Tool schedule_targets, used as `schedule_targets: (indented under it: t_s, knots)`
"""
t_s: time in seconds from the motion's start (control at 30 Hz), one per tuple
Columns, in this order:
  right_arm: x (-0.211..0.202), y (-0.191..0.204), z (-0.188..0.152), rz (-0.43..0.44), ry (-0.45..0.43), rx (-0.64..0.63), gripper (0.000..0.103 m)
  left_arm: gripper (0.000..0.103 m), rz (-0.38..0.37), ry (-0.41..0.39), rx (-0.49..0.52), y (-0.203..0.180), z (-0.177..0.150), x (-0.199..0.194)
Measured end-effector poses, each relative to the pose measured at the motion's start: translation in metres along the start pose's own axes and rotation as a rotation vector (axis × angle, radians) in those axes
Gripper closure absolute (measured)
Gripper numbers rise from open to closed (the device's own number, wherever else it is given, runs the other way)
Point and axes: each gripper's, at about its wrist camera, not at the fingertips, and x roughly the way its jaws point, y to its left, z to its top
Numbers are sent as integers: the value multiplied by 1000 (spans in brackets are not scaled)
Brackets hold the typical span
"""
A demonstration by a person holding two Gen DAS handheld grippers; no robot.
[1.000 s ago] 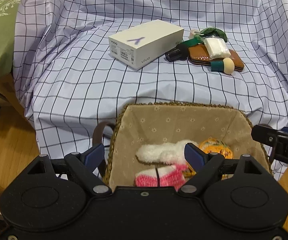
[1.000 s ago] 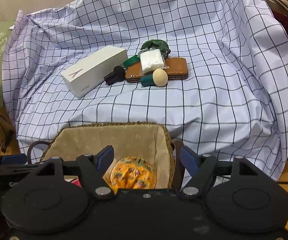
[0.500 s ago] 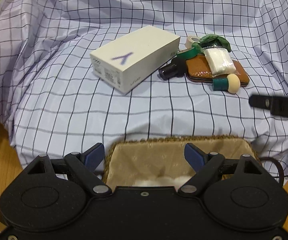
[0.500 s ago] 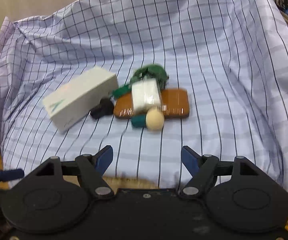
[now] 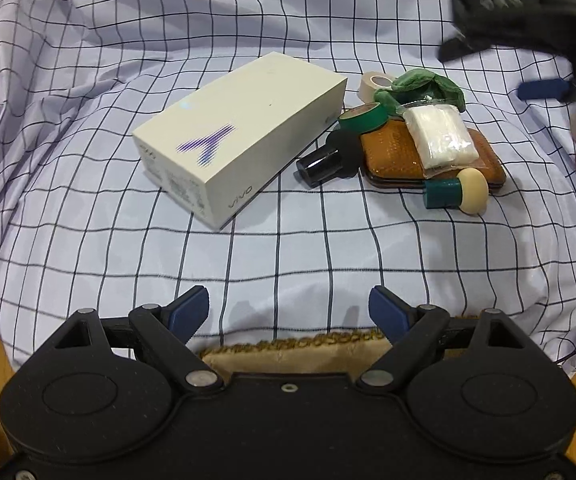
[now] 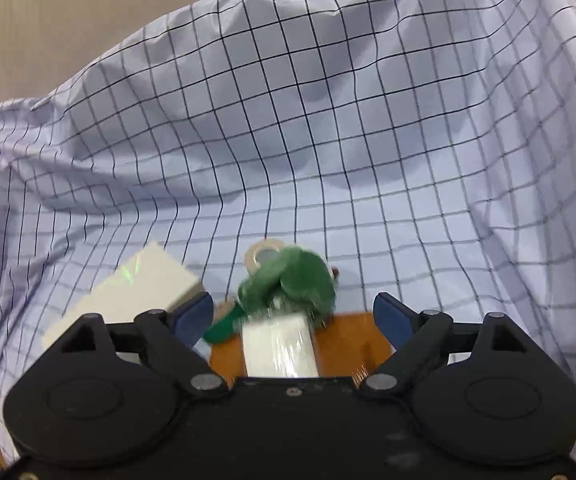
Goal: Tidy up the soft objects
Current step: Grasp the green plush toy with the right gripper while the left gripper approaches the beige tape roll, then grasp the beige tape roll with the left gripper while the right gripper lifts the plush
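Observation:
A green soft cloth (image 5: 428,86) and a wrapped white pad (image 5: 440,136) lie on a brown wallet (image 5: 392,152) on the checked sheet. A cream sponge on a teal handle (image 5: 458,194) lies in front of the wallet. My left gripper (image 5: 290,308) is open and empty, low over the wicker basket's rim (image 5: 292,350). My right gripper (image 6: 293,312) is open and empty, just above the white pad (image 6: 278,348) and green cloth (image 6: 292,280); it shows blurred at the upper right of the left wrist view (image 5: 528,12).
A white phone box (image 5: 240,136) lies left of the pile. A black cylinder (image 5: 324,160), a green tape roll (image 5: 362,118) and a beige tape roll (image 5: 376,84) lie beside the wallet. The checked sheet (image 6: 328,120) rises behind like a chair back.
Both grippers have moved forward from over the basket toward the pile. The right one has come much closer and is now over the white pad and green cloth. The basket has nearly left view.

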Motion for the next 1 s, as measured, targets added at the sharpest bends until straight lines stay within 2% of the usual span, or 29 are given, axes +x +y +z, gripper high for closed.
schedule_targets:
  t_s: [0.1, 0.23, 0.47, 0.53, 0.6, 0.7, 0.87, 1.0]
  knots:
    - [21, 3, 13, -27, 7, -3, 11, 20, -2, 0, 9, 0, 5, 4]
    - [51, 4, 25, -15, 65, -4, 11, 20, -1, -2, 17, 0, 9, 8]
    - [96, 0, 32, 8, 201, -7, 32, 20, -2, 3, 29, 3, 16, 13]
    - [105, -3, 33, 23, 232, 4, 34, 20, -3, 5, 33, 3, 18, 15]
    - [111, -5, 32, 33, 258, 11, 43, 20, 2, 2, 40, 3, 22, 16]
    - [115, -7, 34, 38, 261, 5, 49, 20, -1, -5, 53, 2, 30, 15]
    - [104, -22, 40, 67, 218, 52, 50, 20, -12, -27, 83, -1, 50, 11]
    - [91, -39, 47, 26, 159, 86, 50, 20, -27, -51, 101, -8, 74, 8]
